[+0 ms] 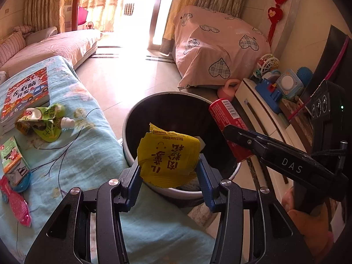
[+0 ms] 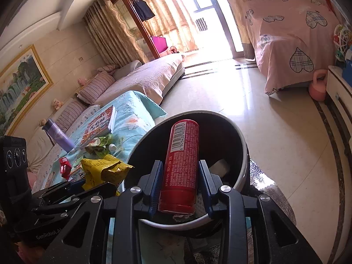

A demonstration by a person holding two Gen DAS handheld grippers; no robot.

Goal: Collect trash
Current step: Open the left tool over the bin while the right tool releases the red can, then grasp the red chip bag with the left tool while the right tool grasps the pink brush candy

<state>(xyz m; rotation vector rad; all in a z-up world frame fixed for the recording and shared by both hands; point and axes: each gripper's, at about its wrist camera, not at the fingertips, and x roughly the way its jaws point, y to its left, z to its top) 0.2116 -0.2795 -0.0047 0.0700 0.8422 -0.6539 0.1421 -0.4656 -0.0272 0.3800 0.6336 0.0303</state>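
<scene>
My left gripper is shut on a yellow snack wrapper and holds it over the near rim of the round trash bin. My right gripper is shut on a red cylindrical can and holds it above the bin's rim. The can and right gripper also show at the right of the left wrist view. The wrapper shows at the left of the right wrist view. A crumpled green pouch lies on the blue-covered table.
On the table are a children's book, a small carton and a pink fish-shaped item. A purple bottle stands at its far end. A toy-laden cabinet is right of the bin. A pink kettlebell sits on the floor.
</scene>
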